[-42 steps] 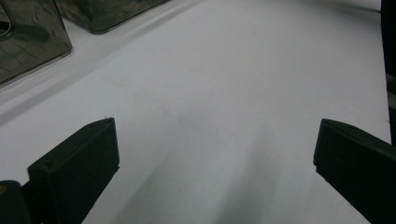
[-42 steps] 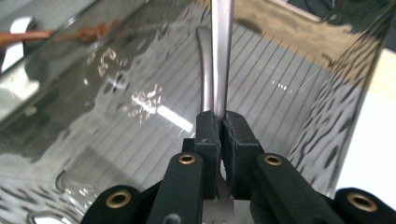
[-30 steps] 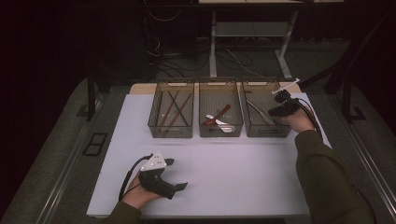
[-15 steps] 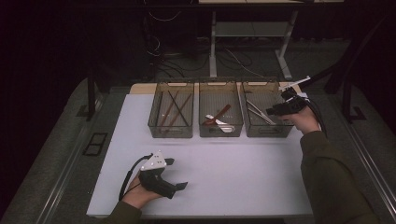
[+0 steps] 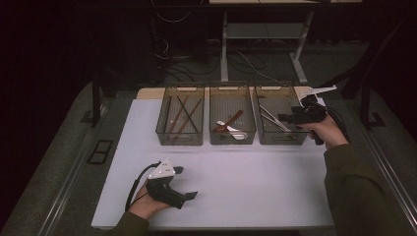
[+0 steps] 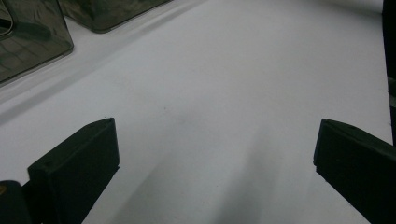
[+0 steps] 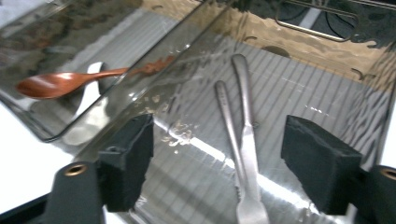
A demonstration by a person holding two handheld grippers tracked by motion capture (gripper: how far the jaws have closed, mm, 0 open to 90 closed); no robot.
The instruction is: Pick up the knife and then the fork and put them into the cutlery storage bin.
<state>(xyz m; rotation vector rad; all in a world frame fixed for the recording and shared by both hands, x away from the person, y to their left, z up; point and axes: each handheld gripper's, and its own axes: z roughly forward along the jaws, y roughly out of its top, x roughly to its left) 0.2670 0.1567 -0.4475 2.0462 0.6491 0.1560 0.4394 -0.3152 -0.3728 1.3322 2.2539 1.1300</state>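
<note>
Right gripper [image 7: 217,163] has just opened, lifting off the metal utensils [image 7: 240,140].

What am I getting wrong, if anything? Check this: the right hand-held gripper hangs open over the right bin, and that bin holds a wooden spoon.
One thing is wrong. The right bin holds metal utensils, not a wooden spoon; the wooden spoon lies in the middle bin. The right gripper view shows it. The right hand-held gripper does hang open over that bin, its jaws having just been opening, with nothing gripped.
</note>
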